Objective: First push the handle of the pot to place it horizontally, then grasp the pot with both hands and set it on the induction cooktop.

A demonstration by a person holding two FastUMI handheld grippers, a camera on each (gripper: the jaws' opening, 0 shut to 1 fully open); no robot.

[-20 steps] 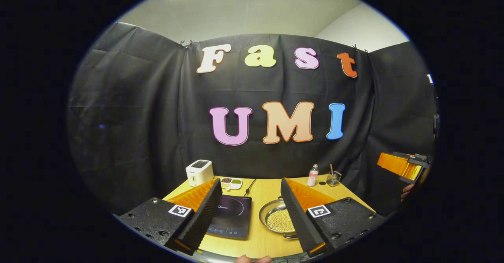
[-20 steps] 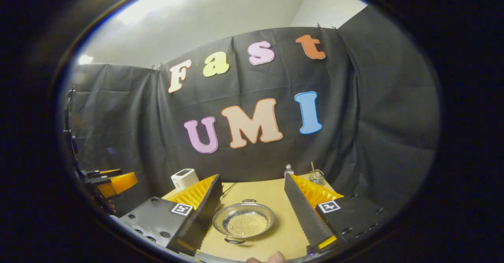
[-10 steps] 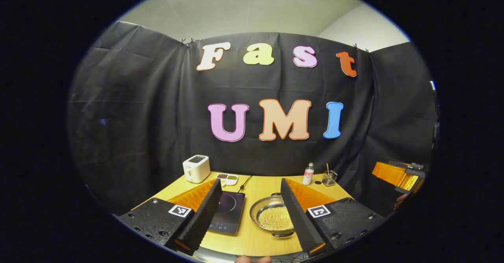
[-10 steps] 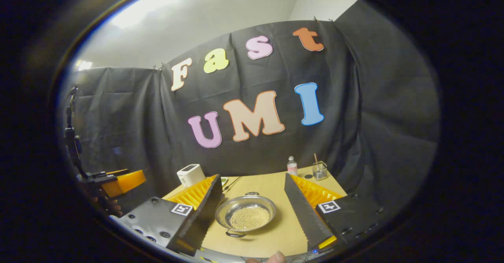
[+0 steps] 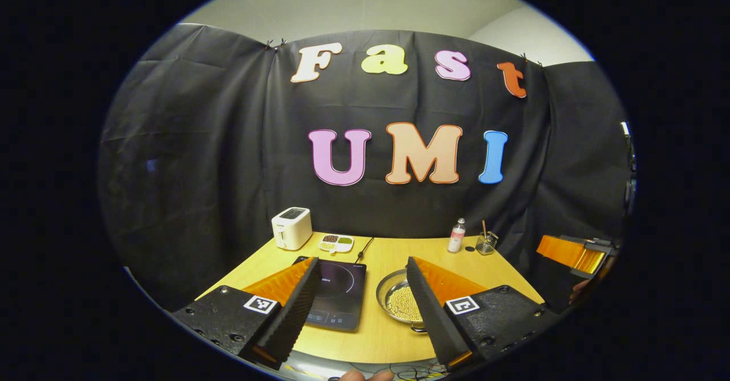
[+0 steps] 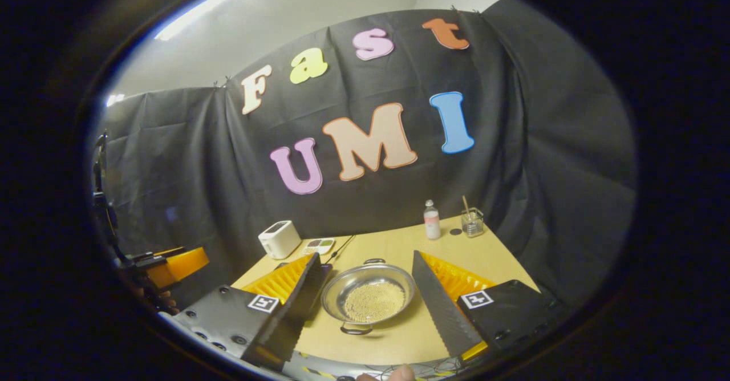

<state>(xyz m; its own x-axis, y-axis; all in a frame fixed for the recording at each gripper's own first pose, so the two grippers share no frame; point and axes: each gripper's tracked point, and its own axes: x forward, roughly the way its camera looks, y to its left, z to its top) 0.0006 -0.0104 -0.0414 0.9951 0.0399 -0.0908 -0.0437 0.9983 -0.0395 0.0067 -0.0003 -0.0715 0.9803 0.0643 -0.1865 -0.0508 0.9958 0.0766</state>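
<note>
Pot (image 6: 368, 294) of beads beside cooktop (image 5: 336, 293) on tabletop (image 5: 376, 335), left hand-held gripper (image 5: 359, 307) and right hand-held gripper (image 6: 365, 307) both spread apart above, touching nothing

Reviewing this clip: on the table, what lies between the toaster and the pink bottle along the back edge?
In the left gripper view, between the toaster and the bottle lie a small divided dish of grains and a black cable running to the cooktop; the rest is bare table.
</note>
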